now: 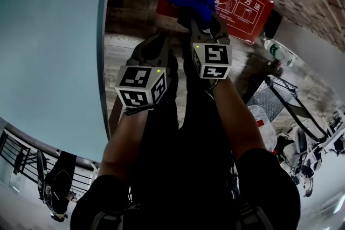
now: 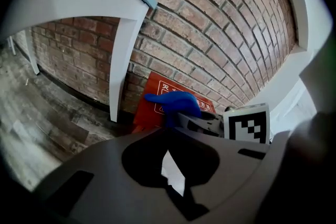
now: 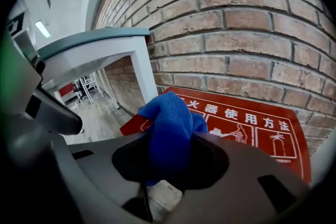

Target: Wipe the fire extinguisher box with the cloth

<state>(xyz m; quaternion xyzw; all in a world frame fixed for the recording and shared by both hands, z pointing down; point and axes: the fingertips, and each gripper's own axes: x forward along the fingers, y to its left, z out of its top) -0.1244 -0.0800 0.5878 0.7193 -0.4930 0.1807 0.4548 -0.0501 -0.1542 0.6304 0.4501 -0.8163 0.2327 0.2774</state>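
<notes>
The fire extinguisher box is a red case with white Chinese lettering and small pictures on its face, and it stands on the plank floor against the brick wall. Everything else sits around it.

The right tongs are clamped on a blue cloth. Its bunched end sticks out past the tips and hangs over the left part of the box's lettered face. In the right gripper view the cloth fills the space between the jaws of the right tongs, with the red box right behind it. I cannot tell whether the cloth actually touches the panel.

The left tongs are held back from the box, beside the right tongs and a little further from the wall. Their jaws are drawn together with nothing between them. The left gripper view, past the left tongs, shows the cloth against the box, and also the right tongs' marker cube.

A pale worktop stands to the left of the box, and its white leg comes down just beside the box's left edge. A plastic bottle lies on the floor to the right of the box, near its lower corner. The person's forearms reach toward the box from below.
</notes>
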